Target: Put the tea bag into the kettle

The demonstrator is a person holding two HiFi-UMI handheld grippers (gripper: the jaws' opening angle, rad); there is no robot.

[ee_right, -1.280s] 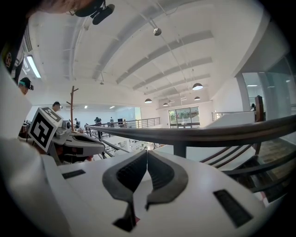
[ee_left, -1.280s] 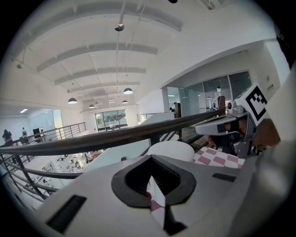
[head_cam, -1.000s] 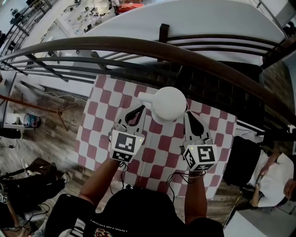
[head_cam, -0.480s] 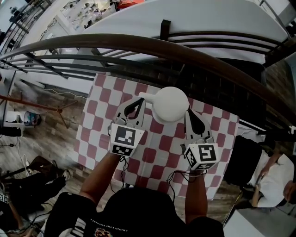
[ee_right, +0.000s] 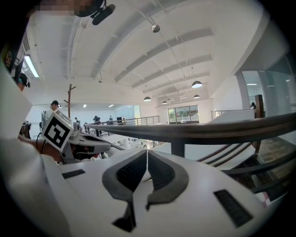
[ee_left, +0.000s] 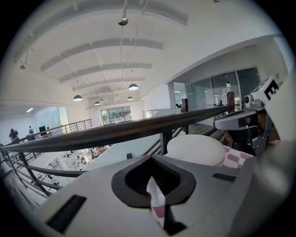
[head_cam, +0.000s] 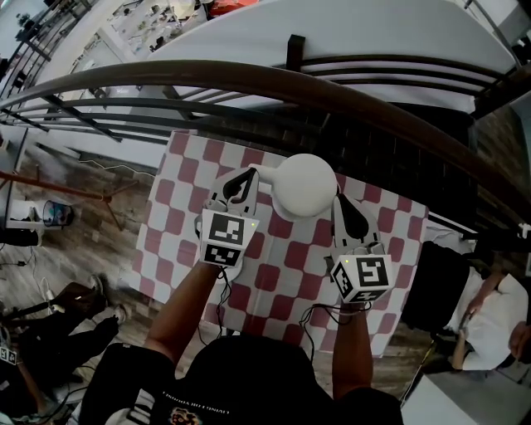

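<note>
**A:** Your white kettle is sitting on the checked worktop, right between your two grippers. Its spout points toward the left one.

**B:** Yep. Your left gripper has its jaws closed at the tips, just beside that spout, with only a sliver of checked cloth showing through the gap. On your right gripper the jaws are pressed together too, close to the kettle's body. Can't pick out your tea bag in any view, tbh.

A: Place type?
B: Big open hall, mezzanine level. Dark railing across top, lower floor benches upper left.
A: Home?
B: No. Pendant lamps, glass partitions at right.
</note>
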